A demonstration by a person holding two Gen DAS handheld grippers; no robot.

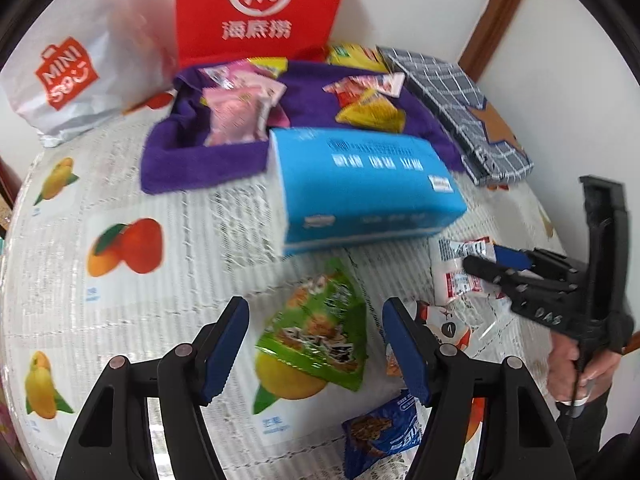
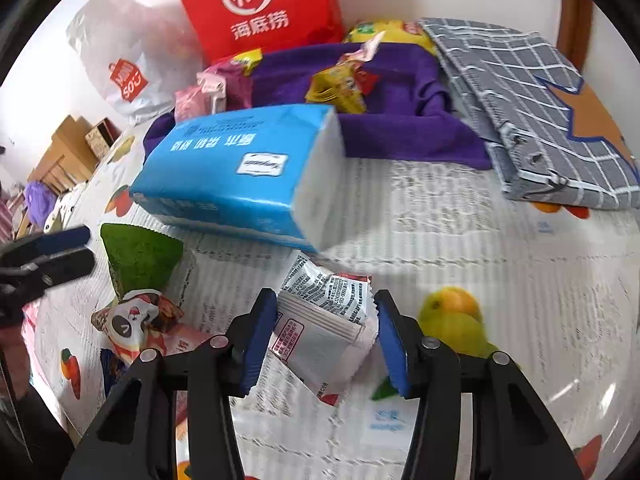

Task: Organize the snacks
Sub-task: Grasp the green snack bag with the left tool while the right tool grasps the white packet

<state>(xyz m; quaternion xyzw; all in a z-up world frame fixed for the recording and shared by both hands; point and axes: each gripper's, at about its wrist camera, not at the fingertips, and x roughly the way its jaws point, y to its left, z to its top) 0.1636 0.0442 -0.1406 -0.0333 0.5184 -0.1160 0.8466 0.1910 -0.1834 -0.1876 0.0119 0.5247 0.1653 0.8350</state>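
Observation:
A green snack packet (image 1: 316,332) lies flat on the fruit-print tablecloth (image 1: 120,184). My left gripper (image 1: 316,346) hangs open just above it, one finger on each side, not touching. It shows as a green wedge (image 2: 140,256) in the right wrist view, with the left gripper (image 2: 76,250) beside it. My right gripper (image 2: 326,346) is shut on a white snack packet with red print (image 2: 320,332), both blue pads pressed against its sides; the same grip (image 1: 482,256) shows in the left wrist view. Pink packets (image 1: 236,116) and yellow packets (image 1: 372,110) lie on a purple cloth (image 1: 200,164).
A blue tissue pack (image 1: 360,184) lies between the loose snacks and the purple cloth. Behind stand a red bag (image 1: 260,8) and a white shopping bag (image 1: 76,68). A grey checked fabric box (image 1: 460,100) lies at the right. A panda-print packet (image 1: 444,328) and a dark blue packet (image 1: 384,432) lie nearby.

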